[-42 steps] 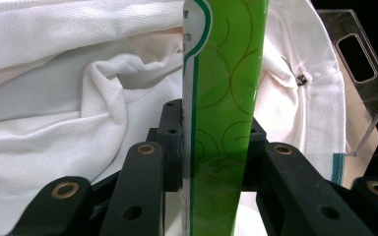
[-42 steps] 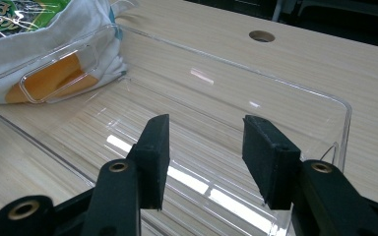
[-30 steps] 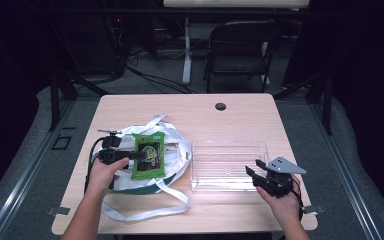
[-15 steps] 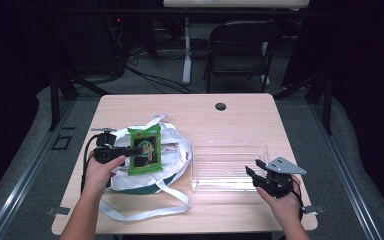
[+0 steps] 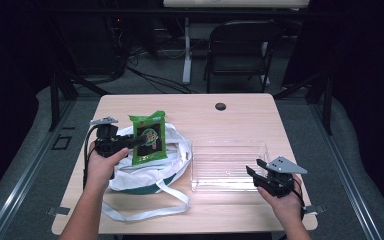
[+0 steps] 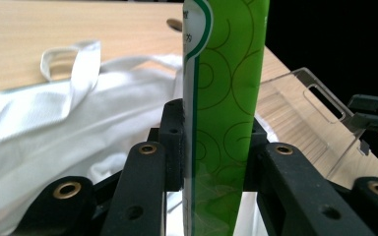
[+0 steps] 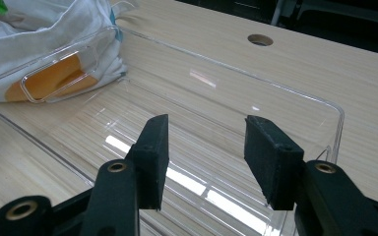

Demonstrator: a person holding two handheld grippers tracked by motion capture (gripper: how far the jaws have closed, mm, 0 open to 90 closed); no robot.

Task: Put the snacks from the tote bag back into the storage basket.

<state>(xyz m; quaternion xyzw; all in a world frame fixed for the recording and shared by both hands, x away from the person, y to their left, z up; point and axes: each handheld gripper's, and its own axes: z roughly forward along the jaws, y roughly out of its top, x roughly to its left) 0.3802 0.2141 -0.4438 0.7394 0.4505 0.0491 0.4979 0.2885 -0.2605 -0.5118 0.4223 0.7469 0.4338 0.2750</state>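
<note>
Pinching a green packet (image 6: pixel 225 98), its top cropped, left gripper (image 5: pixel 139 140) jaws; right gripper (image 7: pixel 204 155) jaws parted, empty.

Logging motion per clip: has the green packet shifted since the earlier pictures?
Yes. The green packet, clamped in the left claw, has risen out of the white bag and moved toward the table's far edge.

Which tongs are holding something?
The left tongs, out over the white bag. They are shut on the green packet, which stands upright between them. The right tongs, by the clear tray, are open with nothing in them.
</note>
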